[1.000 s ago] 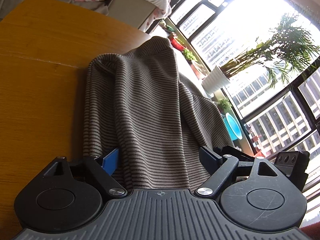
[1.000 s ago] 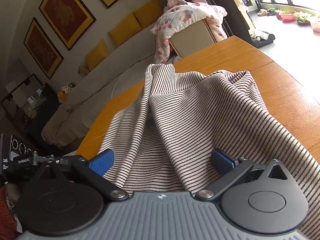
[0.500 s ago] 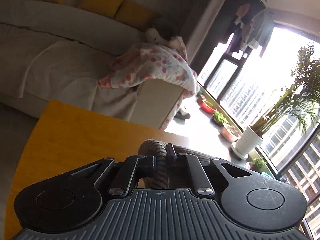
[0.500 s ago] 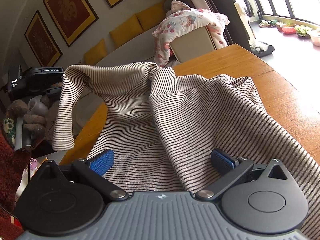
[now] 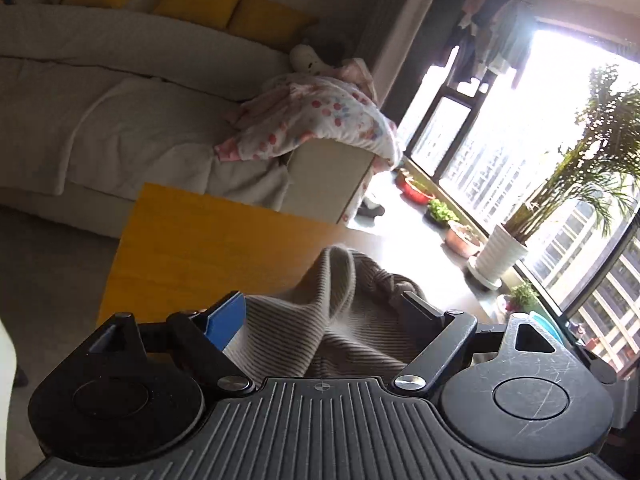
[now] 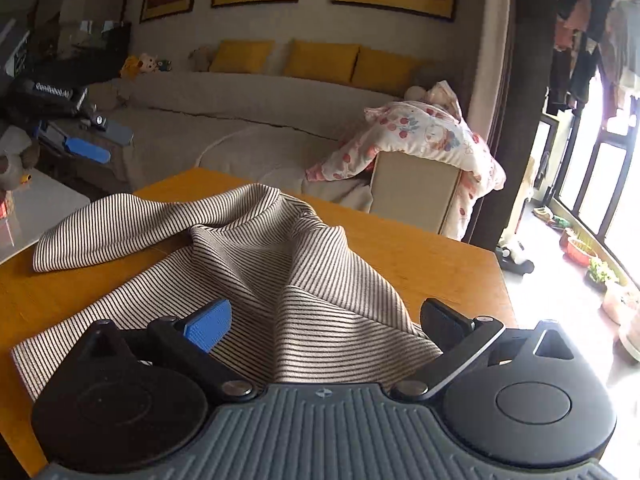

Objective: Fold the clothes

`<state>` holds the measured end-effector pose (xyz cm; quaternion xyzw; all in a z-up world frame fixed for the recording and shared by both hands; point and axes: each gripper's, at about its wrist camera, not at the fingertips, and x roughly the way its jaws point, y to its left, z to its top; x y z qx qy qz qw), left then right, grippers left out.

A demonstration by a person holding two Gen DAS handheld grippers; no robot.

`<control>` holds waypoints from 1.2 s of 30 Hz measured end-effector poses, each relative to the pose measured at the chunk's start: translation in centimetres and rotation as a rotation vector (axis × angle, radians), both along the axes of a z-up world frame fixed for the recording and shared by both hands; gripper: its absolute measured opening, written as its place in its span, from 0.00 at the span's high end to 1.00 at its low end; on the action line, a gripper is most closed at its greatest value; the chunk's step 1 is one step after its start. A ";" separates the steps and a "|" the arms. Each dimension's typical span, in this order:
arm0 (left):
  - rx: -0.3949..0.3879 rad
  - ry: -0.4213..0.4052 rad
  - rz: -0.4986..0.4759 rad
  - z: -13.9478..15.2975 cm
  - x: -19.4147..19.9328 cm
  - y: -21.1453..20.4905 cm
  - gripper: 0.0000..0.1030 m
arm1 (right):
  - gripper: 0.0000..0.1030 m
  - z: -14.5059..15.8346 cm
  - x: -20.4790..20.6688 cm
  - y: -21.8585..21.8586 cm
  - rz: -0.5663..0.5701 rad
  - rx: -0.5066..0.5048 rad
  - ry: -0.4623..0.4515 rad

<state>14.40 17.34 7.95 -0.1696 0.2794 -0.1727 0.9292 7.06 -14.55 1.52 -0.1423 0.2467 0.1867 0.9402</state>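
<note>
On the orange wooden worktop (image 6: 432, 264) lies one striped garment (image 6: 296, 280), rumpled, a sleeve trailing out toward the left edge. The right tool (image 6: 324, 320) stands with its jaws wide apart, having just narrowed a little; the cloth lies beneath and between the fingers, and neither blue pad (image 6: 210, 324) presses it. The left tool (image 5: 324, 316) has just been opening and its jaws now stand wide too, a raised fold of the same garment (image 5: 340, 312) between them, unpinched. Two tools, one garment. Bare worktop (image 5: 208, 248) runs ahead to the far edge, and more lies on the right of the cloth. Beyond that edge sit a beige sofa (image 6: 240, 120), three yellow cushions and a floral blanket (image 6: 420, 136).
</note>
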 end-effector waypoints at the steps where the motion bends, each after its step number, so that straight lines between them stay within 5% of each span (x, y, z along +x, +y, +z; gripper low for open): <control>1: -0.010 -0.003 -0.051 -0.3 0.1 -1.7 0.08 | 0.20 -0.5 1.1 1.0 0.024 -0.036 0.024; 4: -0.047 0.069 -0.176 -3.1 1.3 -6.3 0.08 | 0.45 -3.1 3.2 3.5 0.064 -0.230 0.058; 6: -0.040 0.099 -0.211 -5.3 1.6 -8.4 0.08 | 0.47 -3.5 3.3 3.5 0.080 -0.347 -0.008; 12: 0.042 0.036 -0.242 -8.7 1.9 -12.0 0.07 | 0.91 -0.9 7.5 0.6 -0.001 -0.472 -0.075; 15: 0.102 0.045 -0.255 -9.7 1.6 -12.7 0.07 | 0.93 1.4 11.4 -0.7 -0.093 -0.419 -0.106; 17: 0.122 0.047 -0.257 -9.9 1.3 -12.8 0.07 | 0.93 1.2 15.0 -1.5 -0.168 -0.471 -0.137; 23: 0.155 0.042 -0.231 -9.9 0.1 -12.1 0.04 | 0.93 -5.3 21.6 -4.8 -0.260 -0.616 -0.048; 26: 0.140 0.050 -0.219 -9.9 0.3 -11.8 0.03 | 0.92 -5.3 20.9 -5.8 -0.247 -0.519 -0.021; 30: 0.158 0.047 -0.213 -9.7 0.7 -12.1 0.01 | 0.60 -0.1 16.6 -8.0 -0.235 -0.310 -0.060; 33: 0.155 0.049 -0.202 -9.7 0.6 -12.1 0.01 | 0.58 3.0 11.3 -9.0 -0.174 -0.243 -0.060; 36: 0.159 0.049 -0.194 -9.6 0.4 -12.2 0.00 | 0.57 3.8 4.6 -9.0 -0.056 -0.240 0.041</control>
